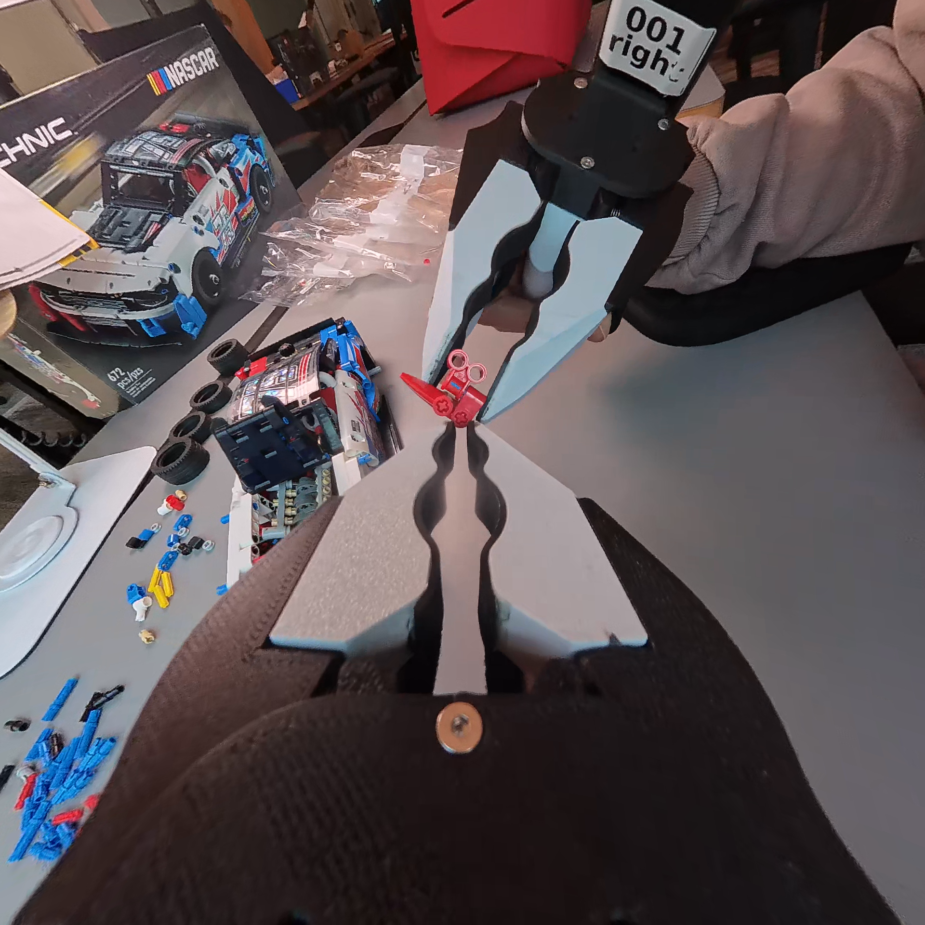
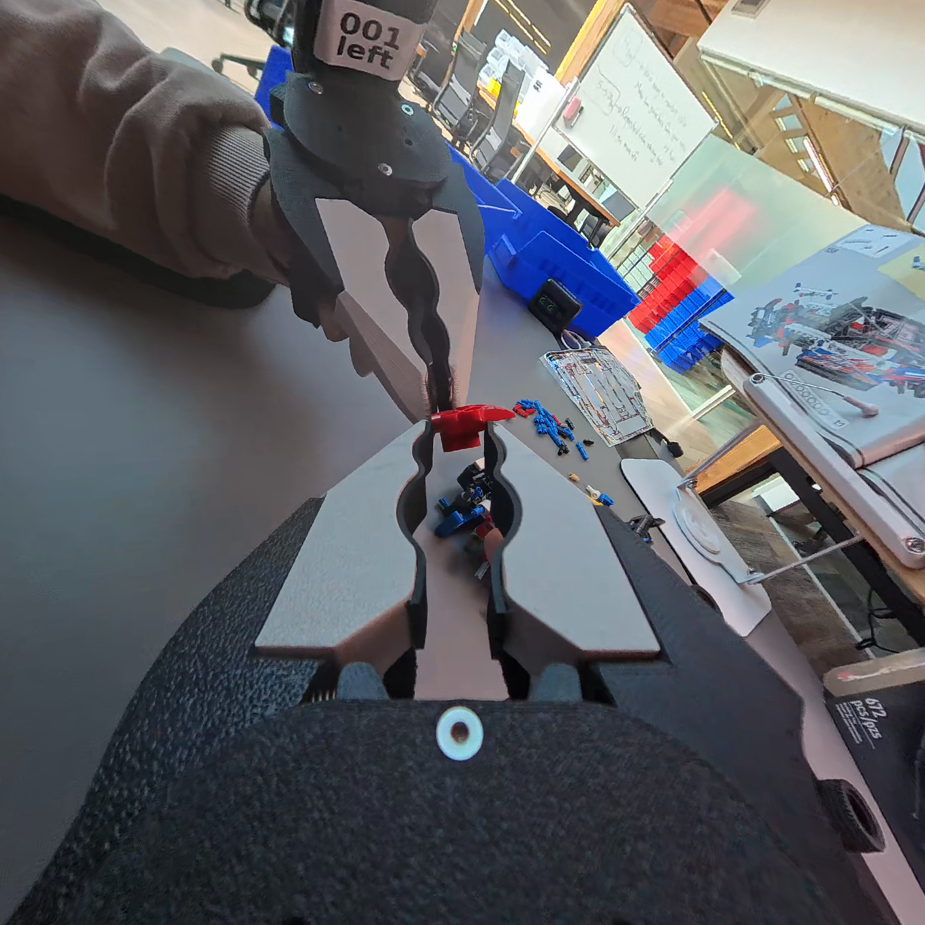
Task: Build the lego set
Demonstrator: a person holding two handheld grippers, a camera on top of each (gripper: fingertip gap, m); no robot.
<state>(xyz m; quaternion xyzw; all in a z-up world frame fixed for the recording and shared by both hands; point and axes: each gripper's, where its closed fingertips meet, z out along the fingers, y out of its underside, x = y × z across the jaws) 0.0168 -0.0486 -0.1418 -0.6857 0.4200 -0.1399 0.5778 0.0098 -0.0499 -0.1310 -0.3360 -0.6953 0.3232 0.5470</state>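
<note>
Lego: 1 red assy (image 1: 459,395), 4 tyres (image 1: 200,425)

The half-built car (image 1: 305,425) lies on the table (image 1: 701,500), tyres (image 1: 200,425) left, box (image 1: 135,220) behind.

Red lego piece (image 2: 458,426) between both grippers' fingertips

Grey table (image 1: 701,500), whiteboard (image 2: 645,110), glass partition (image 2: 751,225)
</note>
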